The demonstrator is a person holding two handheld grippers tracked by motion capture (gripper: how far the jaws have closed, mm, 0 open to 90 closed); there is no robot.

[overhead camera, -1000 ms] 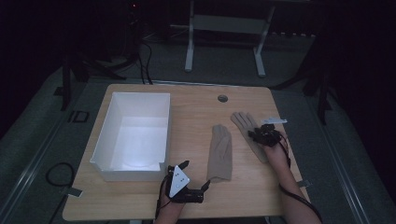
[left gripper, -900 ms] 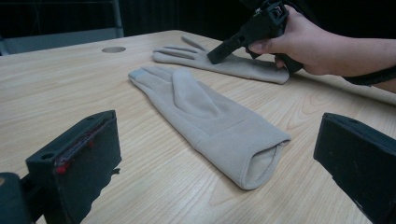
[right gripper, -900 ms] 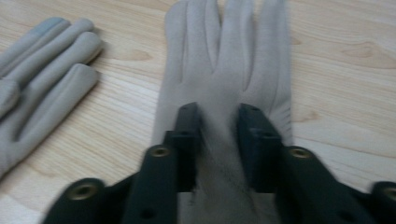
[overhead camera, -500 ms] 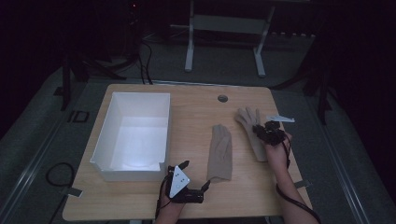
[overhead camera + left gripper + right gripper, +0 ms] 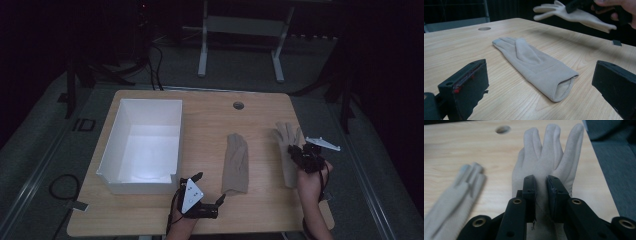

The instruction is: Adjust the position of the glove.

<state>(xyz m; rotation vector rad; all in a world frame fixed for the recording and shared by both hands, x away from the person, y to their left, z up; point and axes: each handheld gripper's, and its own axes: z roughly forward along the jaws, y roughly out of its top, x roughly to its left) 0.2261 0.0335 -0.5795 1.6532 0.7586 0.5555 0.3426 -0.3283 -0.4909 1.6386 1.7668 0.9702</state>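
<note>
Beige fabric: two matching gloves on the pale wooden table [image 5: 260,107], one lying flat and one gripped.
Held glove: the right-hand glove [image 5: 289,150] sits near the table's right edge, pinched across its palm by the right gripper [image 5: 541,188]; from the left gripper view it hangs lifted clear of the wood, fingers pointing away from the person.
Right jaws: nearly closed, having just been closing, with a fold of the glove's palm squeezed between the two black pads.
Flat glove: the middle glove [image 5: 534,63] lies on the table between the white box [image 5: 115,150] and the held glove, cuff toward the person, fingertips toward the far edge.
Long axis: both gloves run roughly near-to-far, about parallel, well apart from each other.
Left gripper: the left gripper [image 5: 197,200] rests at the near edge, just in front of the box's near right corner, jaws spread wide with nothing between them.
Deciding relation: the flat glove's open cuff faces the left jaws and lies ahead of them, slightly to their right; the left hand is judged the nearer one for it.
Box: lies left of both gloves, across the flat glove from the held one, so carrying the held glove there likely means crossing over it.
</note>
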